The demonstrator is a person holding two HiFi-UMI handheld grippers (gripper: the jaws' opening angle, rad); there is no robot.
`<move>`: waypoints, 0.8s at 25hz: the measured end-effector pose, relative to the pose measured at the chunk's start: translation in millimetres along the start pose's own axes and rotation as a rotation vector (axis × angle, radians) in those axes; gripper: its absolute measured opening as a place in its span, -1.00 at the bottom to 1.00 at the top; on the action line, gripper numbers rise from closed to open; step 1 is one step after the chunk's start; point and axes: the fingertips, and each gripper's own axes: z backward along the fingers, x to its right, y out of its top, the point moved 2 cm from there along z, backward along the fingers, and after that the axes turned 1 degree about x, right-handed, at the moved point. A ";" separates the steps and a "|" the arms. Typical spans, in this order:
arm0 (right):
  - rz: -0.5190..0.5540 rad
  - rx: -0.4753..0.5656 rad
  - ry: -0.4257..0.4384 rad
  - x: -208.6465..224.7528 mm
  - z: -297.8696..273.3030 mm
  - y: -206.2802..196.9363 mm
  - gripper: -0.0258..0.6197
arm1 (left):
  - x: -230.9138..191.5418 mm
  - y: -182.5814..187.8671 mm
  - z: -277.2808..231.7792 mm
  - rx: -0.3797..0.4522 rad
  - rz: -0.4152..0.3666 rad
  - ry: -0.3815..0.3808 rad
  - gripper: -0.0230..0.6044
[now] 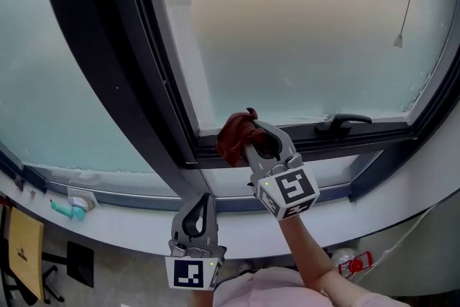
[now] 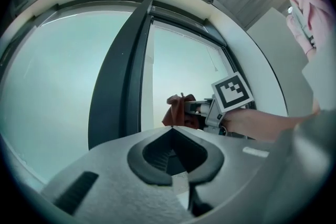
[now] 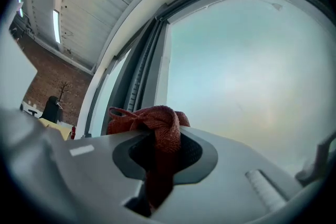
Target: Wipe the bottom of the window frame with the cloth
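A rust-red cloth (image 1: 233, 138) is bunched against the lower left corner of the window's dark bottom frame (image 1: 381, 131). My right gripper (image 1: 253, 139) is shut on the cloth (image 3: 160, 123), which spills out over its jaws. The left gripper view also shows the cloth (image 2: 176, 110) and the right gripper (image 2: 193, 108) beside the dark upright post. My left gripper (image 1: 204, 199) hangs lower, in front of the white sill, and is shut with nothing in it; its jaws meet at the tips (image 2: 170, 129).
A black window handle (image 1: 343, 124) lies on the bottom frame to the right of the cloth. A thick dark post (image 1: 115, 61) splits the two frosted panes. A teal object (image 1: 67, 210) rests on the white sill at left. A red-and-white bottle (image 1: 353, 262) stands below.
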 end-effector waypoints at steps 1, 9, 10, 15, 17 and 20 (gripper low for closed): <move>-0.002 -0.021 0.005 -2.9 -7.8 -6.3 -0.72 | -2.4 -0.4 1.4 -0.001 0.000 0.005 -0.94; 0.050 -0.190 0.034 -24.2 -55.5 -49.3 -0.72 | -15.7 -6.0 11.6 -0.018 0.012 0.029 -0.94; 0.056 -0.210 0.039 -27.5 -59.4 -54.2 -0.72 | -16.9 -6.7 12.7 -0.019 0.013 0.031 -0.94; 0.103 -0.306 0.041 -40.8 -69.4 -75.2 -0.72 | -21.3 -7.2 15.2 -0.016 0.018 0.025 -0.94; 0.162 -0.358 0.023 -41.2 -73.1 -80.0 -0.72 | -22.8 -7.2 15.4 -0.015 0.020 0.020 -0.94; 0.263 -0.460 0.001 -40.4 -78.8 -90.2 -0.72 | -24.8 -8.2 16.3 -0.014 0.025 0.013 -0.94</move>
